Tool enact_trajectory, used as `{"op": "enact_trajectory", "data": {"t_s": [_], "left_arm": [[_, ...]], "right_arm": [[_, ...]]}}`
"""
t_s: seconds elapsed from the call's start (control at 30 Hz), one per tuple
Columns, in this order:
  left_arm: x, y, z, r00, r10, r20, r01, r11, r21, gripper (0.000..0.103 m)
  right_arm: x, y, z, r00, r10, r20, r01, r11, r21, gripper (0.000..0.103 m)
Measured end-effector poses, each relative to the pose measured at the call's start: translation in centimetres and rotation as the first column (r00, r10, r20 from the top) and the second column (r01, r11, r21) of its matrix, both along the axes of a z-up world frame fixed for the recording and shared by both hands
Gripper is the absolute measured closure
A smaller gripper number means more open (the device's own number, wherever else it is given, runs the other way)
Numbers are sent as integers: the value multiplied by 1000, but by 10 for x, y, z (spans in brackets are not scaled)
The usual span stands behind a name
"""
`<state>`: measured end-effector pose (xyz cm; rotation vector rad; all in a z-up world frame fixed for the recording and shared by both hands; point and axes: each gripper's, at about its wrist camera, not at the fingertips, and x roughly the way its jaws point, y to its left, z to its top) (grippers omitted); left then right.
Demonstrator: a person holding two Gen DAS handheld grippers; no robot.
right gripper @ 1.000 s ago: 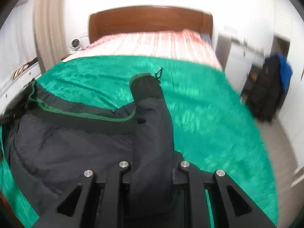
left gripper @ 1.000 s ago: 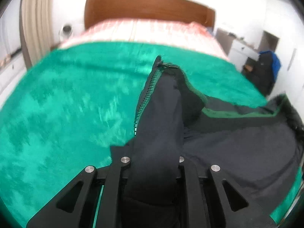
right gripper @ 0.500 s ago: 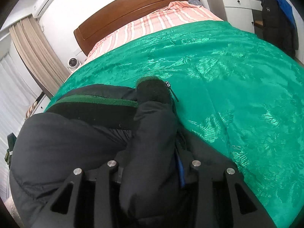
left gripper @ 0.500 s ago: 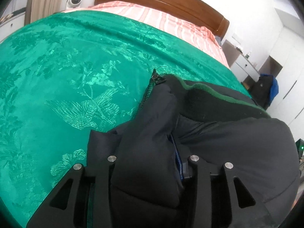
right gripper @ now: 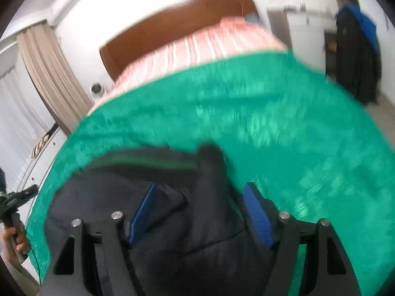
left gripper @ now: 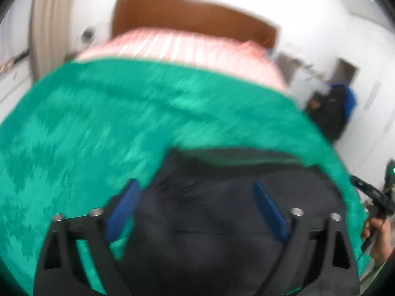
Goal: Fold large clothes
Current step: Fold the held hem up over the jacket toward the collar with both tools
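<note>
Risk: your two claws are letting go at one moment, so the puffy black jacket (left gripper: 222, 222) may spring back and the fold may slide open; padded fabric like this looks bulky and slow to lie flat.
Cause to watch: in the right wrist view a raised ridge of the jacket (right gripper: 212, 197) stands between the blue pads (right gripper: 258, 218). If you draw back low, a pad could catch it and drag the edge with you.
Second risk: both views are smeared by motion, so you cannot judge whether the green-trimmed edge lies straight. Steady your hands before the next grasp.
Left claw (left gripper: 197, 207): jaws opening, spread wide, blue pads (left gripper: 123, 209) clear of the fabric. It grips nothing; the jacket lies below and between them.
Right claw (right gripper: 201, 212): jaws opening, not as wide. The ridge sits in the gap, and no pad appears to press on it.
Jacket: on the near part of the green bedspread (left gripper: 98, 135), close to the bed's foot, with the pink striped sheet (right gripper: 197, 46) beyond.
Hands: each view shows your other hand (left gripper: 377, 236) on its handle at the frame's edge.
</note>
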<state>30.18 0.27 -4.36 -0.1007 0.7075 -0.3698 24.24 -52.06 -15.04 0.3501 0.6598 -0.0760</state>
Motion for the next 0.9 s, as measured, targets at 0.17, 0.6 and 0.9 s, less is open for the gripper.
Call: {"op": "enact_trajectory", "data": {"t_s": [0.17, 0.6, 0.9], "left_arm": [[-41, -105, -34, 990, -143, -9, 142, 974, 174, 5], [-64, -114, -63, 988, -106, -112, 131, 962, 240, 2], [-124, -90, -39, 998, -40, -38, 49, 957, 286, 2]], "right_arm": [[-40, 39, 3, 998, 53, 17, -53, 998, -19, 16], [-102, 75, -23, 998, 60, -19, -61, 995, -77, 15], [-105, 101, -80, 988, 45, -151, -57, 996, -76, 12]]}}
